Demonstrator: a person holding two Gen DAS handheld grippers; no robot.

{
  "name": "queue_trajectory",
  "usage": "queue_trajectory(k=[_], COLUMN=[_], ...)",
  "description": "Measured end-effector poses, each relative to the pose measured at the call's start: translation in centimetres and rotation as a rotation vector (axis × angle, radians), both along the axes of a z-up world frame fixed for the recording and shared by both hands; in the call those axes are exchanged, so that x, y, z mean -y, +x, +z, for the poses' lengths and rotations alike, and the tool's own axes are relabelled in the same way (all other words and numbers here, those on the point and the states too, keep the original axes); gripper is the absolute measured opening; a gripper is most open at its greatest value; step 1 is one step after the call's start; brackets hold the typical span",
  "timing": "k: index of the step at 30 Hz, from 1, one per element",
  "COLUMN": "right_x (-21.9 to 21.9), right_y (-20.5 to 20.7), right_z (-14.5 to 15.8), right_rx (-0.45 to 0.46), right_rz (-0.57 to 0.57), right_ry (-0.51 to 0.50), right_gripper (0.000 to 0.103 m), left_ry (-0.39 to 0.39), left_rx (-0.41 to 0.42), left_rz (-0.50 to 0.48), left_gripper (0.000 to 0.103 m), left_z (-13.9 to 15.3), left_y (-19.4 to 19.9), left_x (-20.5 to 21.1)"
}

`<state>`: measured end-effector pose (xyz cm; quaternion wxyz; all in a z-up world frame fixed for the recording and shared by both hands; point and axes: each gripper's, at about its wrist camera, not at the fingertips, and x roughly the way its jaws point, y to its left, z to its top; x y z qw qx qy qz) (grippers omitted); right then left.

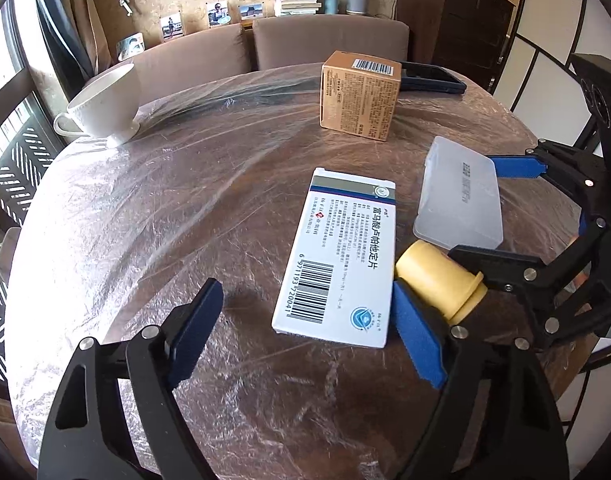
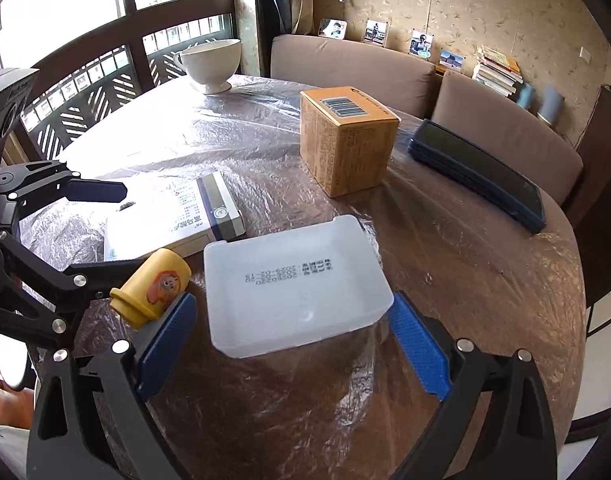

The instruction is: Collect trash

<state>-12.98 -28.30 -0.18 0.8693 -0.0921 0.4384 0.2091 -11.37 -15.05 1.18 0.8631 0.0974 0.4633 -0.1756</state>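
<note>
A white medicine box (image 1: 337, 260) with a barcode lies flat on the film-covered round table (image 1: 145, 220). My left gripper (image 1: 309, 320) is open and straddles its near end; the left pad stands clear of it and the right pad is close beside its edge. A small yellow bottle (image 1: 437, 284) lies on its side right of that pad. A clear plastic box (image 2: 293, 276) lies bottom up, and my right gripper (image 2: 293, 304) is open around it with both pads just off its sides. In the right wrist view the yellow bottle (image 2: 153, 286) rests against my left finger.
A brown carton (image 2: 345, 140) stands upright mid-table, with a dark blue flat case (image 2: 477, 168) behind it near the far edge. A white cup (image 2: 213, 64) sits at the window side. Brown chair backs (image 1: 329, 40) ring the far side.
</note>
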Motion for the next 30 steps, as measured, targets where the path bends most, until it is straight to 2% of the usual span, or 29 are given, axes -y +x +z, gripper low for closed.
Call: queue_trajectory(k=[2, 5, 7, 21, 30], right_x=[0.3, 0.6, 0.8, 4.1, 4.2], right_y=[0.0, 0.0, -0.3, -1.6, -2.8], right_z=[0.1, 0.1, 0.3, 1.3, 2.1], right_rx=[-0.006, -0.01, -0.001, -0.016, -0.014], right_rz=[0.005, 0.006, -0.009, -0.225, -0.266], right_ry=[0.021, 0.044, 0.043, 0.186, 0.227], right_gripper=[0.085, 0.084, 0.084, 0.084, 0.084], left_ry=[-0.013, -0.02, -0.009, -0.079, -0.103], left_rx=[-0.008, -0.006, 0.003, 0.018, 0.016], left_rz=[-0.006, -0.024, -0.024, 0.084, 0.116], left_gripper=[0.075, 0.068, 0.053, 0.052, 0.052], left_z=[0.0, 0.2, 0.3, 1.7, 2.3], left_y=[0.3, 0.6, 0.6, -0.5, -1.8], left_x=[0.2, 0.5, 0.8, -0.6, -1.7])
